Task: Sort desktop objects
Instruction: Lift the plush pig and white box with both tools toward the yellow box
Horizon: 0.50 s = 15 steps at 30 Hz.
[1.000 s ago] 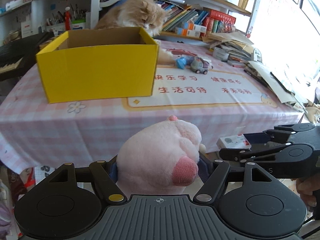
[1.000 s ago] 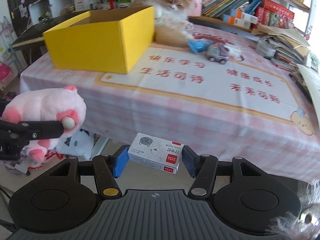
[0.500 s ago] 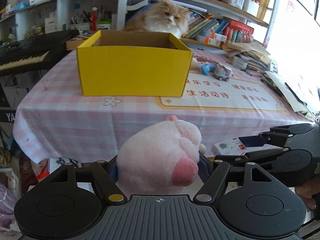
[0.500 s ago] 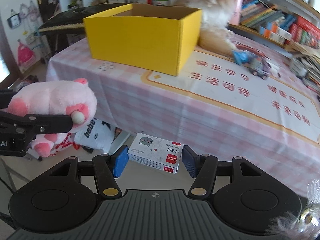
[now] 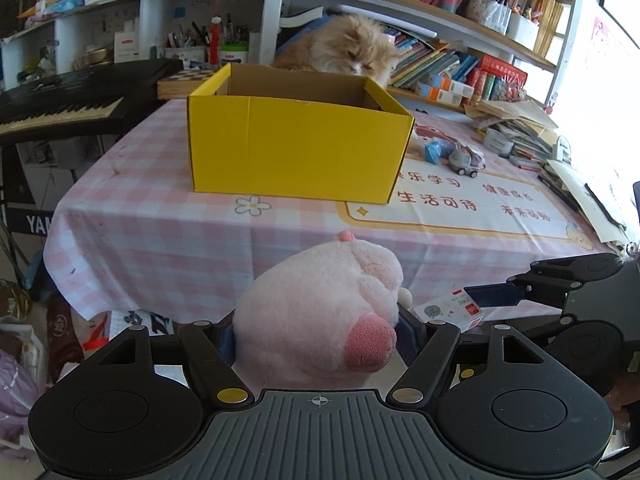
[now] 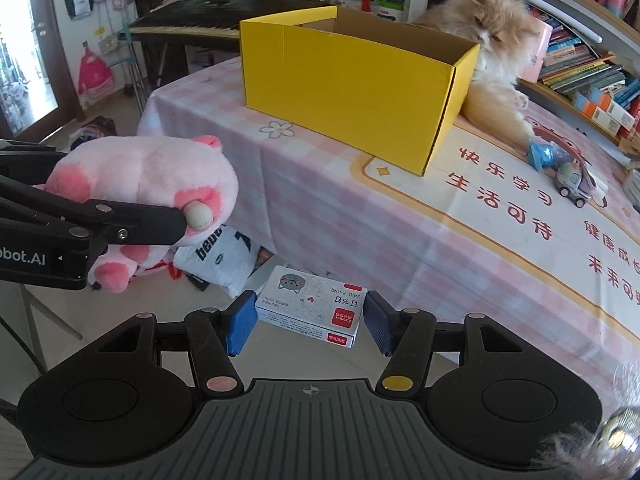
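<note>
A soft, rounded pink plush toy (image 5: 320, 312) was gripped between the jaws of the left gripper (image 5: 320, 334), its fuzzy pile bulging over them. A small, flat cardboard staple box (image 6: 311, 307) was clamped between the blue ribbed pads (image 6: 240, 323) of the right gripper (image 6: 308, 322). Ahead of both jaws, a rectangular yellow cardboard box (image 5: 298, 146), open-topped, was seen on the pink checked tablecloth (image 5: 160, 216), with a fluffy cat (image 6: 496, 56) beyond it.

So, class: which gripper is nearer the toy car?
Right, as far as the views show. The toy car sits far right on the table; the right gripper is off the near edge, the left gripper further left.
</note>
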{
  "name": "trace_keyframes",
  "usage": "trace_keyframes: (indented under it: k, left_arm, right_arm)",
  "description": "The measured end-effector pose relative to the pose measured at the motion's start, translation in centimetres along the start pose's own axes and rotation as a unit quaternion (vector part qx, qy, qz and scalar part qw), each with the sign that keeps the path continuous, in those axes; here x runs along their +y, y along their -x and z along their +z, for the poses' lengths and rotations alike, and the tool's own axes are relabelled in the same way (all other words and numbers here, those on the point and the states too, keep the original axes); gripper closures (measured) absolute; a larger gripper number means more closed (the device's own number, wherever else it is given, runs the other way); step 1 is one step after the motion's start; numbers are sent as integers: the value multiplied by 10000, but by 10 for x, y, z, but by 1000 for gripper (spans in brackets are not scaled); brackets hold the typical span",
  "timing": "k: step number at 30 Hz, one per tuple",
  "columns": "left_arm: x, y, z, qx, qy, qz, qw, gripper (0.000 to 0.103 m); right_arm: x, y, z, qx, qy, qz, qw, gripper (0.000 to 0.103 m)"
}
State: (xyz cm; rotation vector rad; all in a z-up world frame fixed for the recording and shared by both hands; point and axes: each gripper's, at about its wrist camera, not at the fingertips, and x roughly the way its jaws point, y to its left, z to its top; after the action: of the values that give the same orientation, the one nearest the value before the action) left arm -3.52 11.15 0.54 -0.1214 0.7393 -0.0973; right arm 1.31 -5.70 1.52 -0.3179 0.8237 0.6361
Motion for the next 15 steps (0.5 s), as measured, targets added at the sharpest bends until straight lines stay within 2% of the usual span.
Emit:
trace_keyframes:
  k: [7,15]
  left_arm:
    - [-1,1,0,-37,-41,-42,10000,30]
    - [6,5,2,-88,205,-34,9997,30]
  right_arm:
    - [-2,2,0,-24,-87,-53,9999,48]
    - [-3,8,5,-90,-281,27,9996,48]
